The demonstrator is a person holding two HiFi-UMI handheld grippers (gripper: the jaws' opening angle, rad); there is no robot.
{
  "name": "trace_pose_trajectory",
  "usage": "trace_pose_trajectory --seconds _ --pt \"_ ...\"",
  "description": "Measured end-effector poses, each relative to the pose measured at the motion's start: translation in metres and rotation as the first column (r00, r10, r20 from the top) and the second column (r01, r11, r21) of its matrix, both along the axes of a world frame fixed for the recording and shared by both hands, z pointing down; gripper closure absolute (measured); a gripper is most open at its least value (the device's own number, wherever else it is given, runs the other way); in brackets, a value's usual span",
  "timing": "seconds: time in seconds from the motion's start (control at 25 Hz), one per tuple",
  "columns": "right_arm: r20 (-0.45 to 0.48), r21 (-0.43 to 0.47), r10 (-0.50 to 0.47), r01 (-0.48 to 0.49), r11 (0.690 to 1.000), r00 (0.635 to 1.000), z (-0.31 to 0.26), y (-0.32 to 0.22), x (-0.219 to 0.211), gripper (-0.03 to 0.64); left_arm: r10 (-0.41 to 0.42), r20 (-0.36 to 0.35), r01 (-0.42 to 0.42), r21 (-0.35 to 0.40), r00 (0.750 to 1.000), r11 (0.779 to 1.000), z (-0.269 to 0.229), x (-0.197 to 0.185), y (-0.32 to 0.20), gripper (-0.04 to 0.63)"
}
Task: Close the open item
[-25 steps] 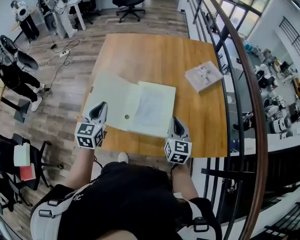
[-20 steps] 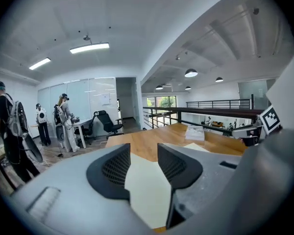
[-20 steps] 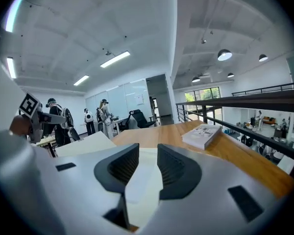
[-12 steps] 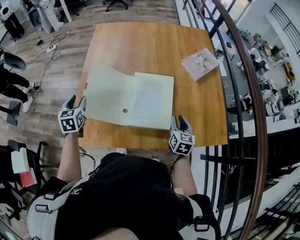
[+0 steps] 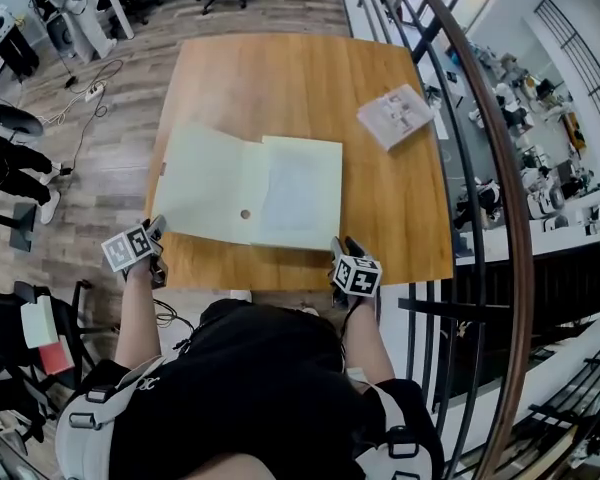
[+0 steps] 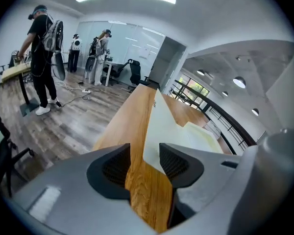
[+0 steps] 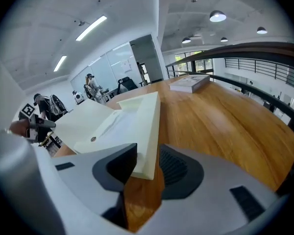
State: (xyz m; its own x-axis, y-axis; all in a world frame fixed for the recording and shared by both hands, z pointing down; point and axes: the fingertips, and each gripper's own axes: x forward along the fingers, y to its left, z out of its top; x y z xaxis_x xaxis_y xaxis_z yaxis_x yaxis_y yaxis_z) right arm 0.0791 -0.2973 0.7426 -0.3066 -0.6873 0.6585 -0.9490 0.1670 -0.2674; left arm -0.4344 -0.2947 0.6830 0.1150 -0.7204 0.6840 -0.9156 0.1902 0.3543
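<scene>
Left tongs (image 6: 143,156): jaws apart, have just been opening, nothing clamped. They sit at the near-left corner of the desk (image 5: 290,78). The desk edge runs through the gap. The near corner of the lid (image 6: 159,124) lies just ahead, beside the right-hand pad, and no contact is visible.

Right tongs (image 7: 147,163): jaws apart, have just opened further, nothing clamped. They sit at the near desk edge. The near-right corner of the tray (image 7: 139,114) is in line with the gap, just ahead, and the pads aren't pressing on it.

The cream box (image 5: 250,183) lies open, flat on the desk, just beyond and between both tongs. Its lid is toward the left tongs and its tray toward the right.

A book (image 5: 395,115) lies well beyond the right tongs, off to their right.
</scene>
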Motion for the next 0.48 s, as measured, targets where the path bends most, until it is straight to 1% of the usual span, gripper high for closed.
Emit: trace_pose_trajectory --seconds 0.08,0.12,0.16,0.24,0.28,0.36,0.4,0.48 --pt "0.055 -0.02 0.009 -0.008 1.0 0.998 0.005 0.0 0.001 0.494 0.031 -0.028 -0.031 0.0 0.999 1.0 0.008 0.011 0.0 0.412" --pt "0.1 -0.033 0.018 -0.015 0.999 0.995 0.006 0.0 0.001 0.494 0.045 -0.041 -0.045 0.008 0.998 0.999 0.01 0.016 -0.001 0.438" --pt "0.148 -0.048 0.027 -0.02 0.999 0.989 0.006 0.0 -0.001 0.495 0.053 -0.056 -0.052 0.026 0.997 0.998 0.008 0.02 -0.002 0.498" --pt "0.217 -0.075 0.027 -0.011 0.997 0.976 0.006 -0.001 -0.006 0.515 0.07 -0.1 -0.062 0.087 0.993 0.994 -0.001 0.029 -0.006 0.547" --pt "0.227 -0.081 0.017 0.002 0.997 0.974 0.006 -0.001 -0.008 0.527 0.088 -0.125 -0.072 0.127 0.988 0.989 -0.007 0.033 -0.008 0.564" --pt "0.213 -0.085 -0.012 0.031 0.996 0.977 0.007 -0.002 -0.013 0.54 0.147 -0.163 -0.11 0.217 0.976 0.97 -0.022 0.044 -0.011 0.583" --pt "0.206 -0.086 -0.024 0.042 0.995 0.978 0.007 -0.002 -0.016 0.54 0.19 -0.176 -0.139 0.266 0.966 0.954 -0.032 0.051 -0.012 0.589" --pt "0.212 -0.09 -0.035 0.056 0.994 0.977 0.008 -0.002 -0.021 0.54 0.298 -0.185 -0.217 0.36 0.936 0.907 -0.056 0.074 -0.013 0.589"
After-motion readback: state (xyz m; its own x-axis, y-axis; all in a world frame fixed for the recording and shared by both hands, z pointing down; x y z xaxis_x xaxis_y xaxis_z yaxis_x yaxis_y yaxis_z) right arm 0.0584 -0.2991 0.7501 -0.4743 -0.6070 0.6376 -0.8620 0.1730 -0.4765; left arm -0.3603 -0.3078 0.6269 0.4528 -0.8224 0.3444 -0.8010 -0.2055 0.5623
